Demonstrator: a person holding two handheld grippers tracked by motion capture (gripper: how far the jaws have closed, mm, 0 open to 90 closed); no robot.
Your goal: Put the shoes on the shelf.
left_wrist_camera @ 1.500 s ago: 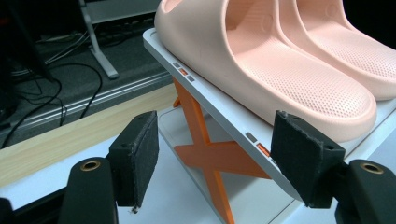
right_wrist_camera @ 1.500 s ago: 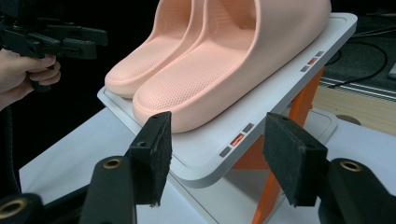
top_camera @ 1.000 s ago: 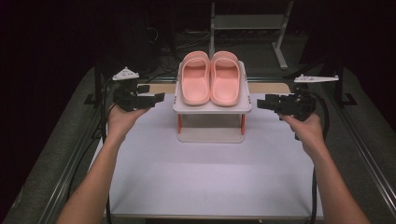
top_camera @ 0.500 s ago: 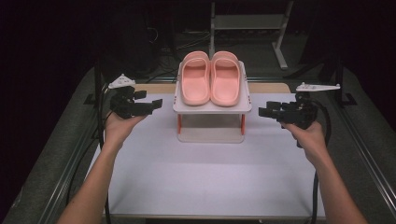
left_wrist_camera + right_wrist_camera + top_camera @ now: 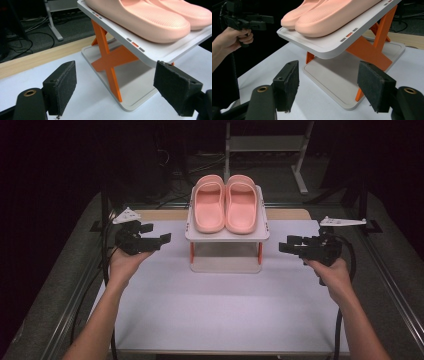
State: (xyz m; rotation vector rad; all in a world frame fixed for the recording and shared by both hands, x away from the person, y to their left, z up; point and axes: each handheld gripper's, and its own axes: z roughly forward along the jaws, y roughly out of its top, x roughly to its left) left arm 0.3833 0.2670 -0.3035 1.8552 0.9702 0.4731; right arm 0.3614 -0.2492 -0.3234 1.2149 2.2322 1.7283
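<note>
A: What lies nearest the camera?

B: Two forearms come in from the bottom edge over a white table point(image 5: 215, 315). The left hand point(image 5: 122, 265) holds the left hand-held gripper point(image 5: 159, 236), and the right hand point(image 5: 332, 272) holds the right hand-held gripper point(image 5: 286, 243).

A: How do the jaws stand?

B: Both pairs are wide apart and grip nothing. In the left gripper view, the left hand-held gripper point(image 5: 115, 82) shows two black padded jaws with the table between them. The right gripper view shows the same for the right hand-held gripper point(image 5: 328, 83).

A: Where are they pointed?

B: Each points inward at a small white rack point(image 5: 227, 236) standing between them, near it but not touching. The rack has a flat base, orange crossed legs point(image 5: 110, 60) and a tilted top shelf.

A: And on the shelf?

B: A pair of pink slippers point(image 5: 225, 202) lies side by side on it, toes towards the person. Beyond the table, the floor is dark, with cables and a metal stand point(image 5: 265, 150).
</note>
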